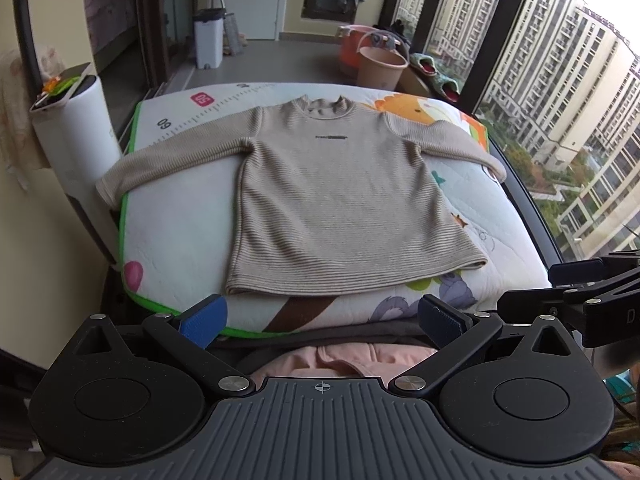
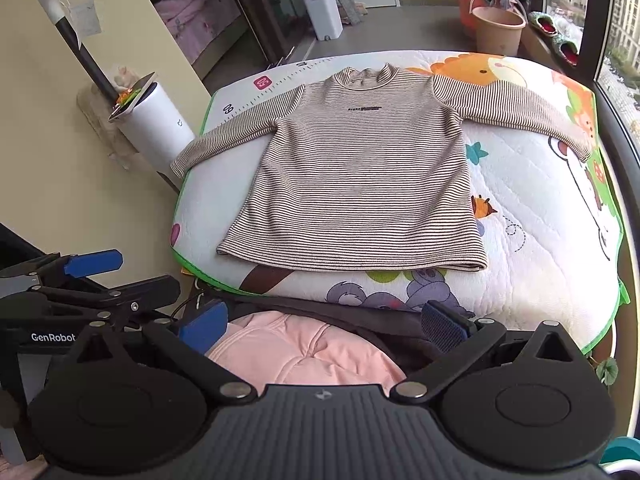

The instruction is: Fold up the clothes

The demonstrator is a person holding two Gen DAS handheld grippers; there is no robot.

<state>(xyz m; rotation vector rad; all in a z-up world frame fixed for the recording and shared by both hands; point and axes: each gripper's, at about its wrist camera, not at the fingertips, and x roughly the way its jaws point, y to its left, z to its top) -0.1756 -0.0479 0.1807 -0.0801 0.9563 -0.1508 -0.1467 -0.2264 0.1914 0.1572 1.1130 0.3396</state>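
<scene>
Striped long-sleeve top (image 2: 356, 176) lay flat, front up, on the padded cartoon-print mat (image 2: 540, 216), collar at far end, hem nearest the tongs, both sleeves spread out w/ the cuffs drooping over the mat's edges. Left tongs (image 1: 320, 318) were spread wide, empty, held just short of the hem. Right tongs (image 2: 324, 324) likewise spread & empty, near the mat's front edge, above pink fabric (image 2: 304, 352).
</scene>
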